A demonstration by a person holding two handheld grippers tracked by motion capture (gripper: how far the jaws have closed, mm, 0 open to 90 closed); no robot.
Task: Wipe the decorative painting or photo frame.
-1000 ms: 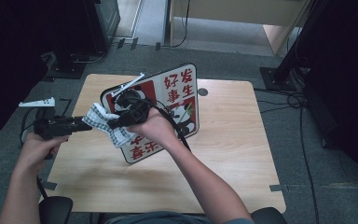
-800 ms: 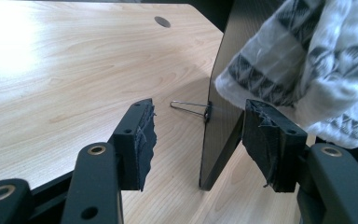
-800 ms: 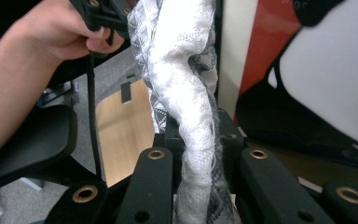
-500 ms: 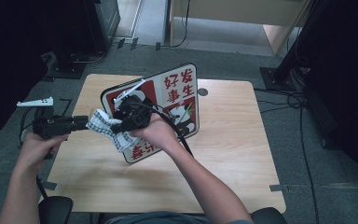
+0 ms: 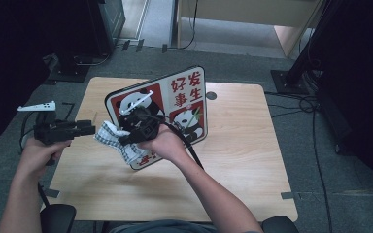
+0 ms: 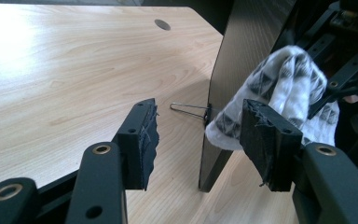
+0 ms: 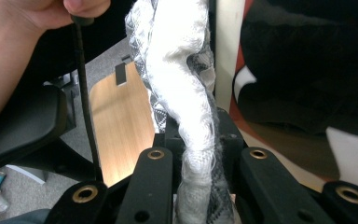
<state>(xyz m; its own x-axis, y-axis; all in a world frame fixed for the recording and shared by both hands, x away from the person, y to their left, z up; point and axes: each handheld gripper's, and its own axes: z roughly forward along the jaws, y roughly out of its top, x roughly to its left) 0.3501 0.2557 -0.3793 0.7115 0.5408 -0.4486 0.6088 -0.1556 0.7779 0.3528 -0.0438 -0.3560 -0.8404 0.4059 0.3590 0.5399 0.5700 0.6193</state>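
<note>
I have the right tool (image 5: pixel 126 137) clamped tight on the checked cloth (image 5: pixel 119 141), pressing it against the lower left edge of the panda sign (image 5: pixel 175 109) that stands tilted on the tabletop (image 5: pixel 243 155), apparently to wipe its face. My left tool (image 5: pixel 88 129) waits just beside that edge with its jaws apart on nothing, ready to steady the board. The sign reads 好事发生; red characters at its bottom are covered.
</note>
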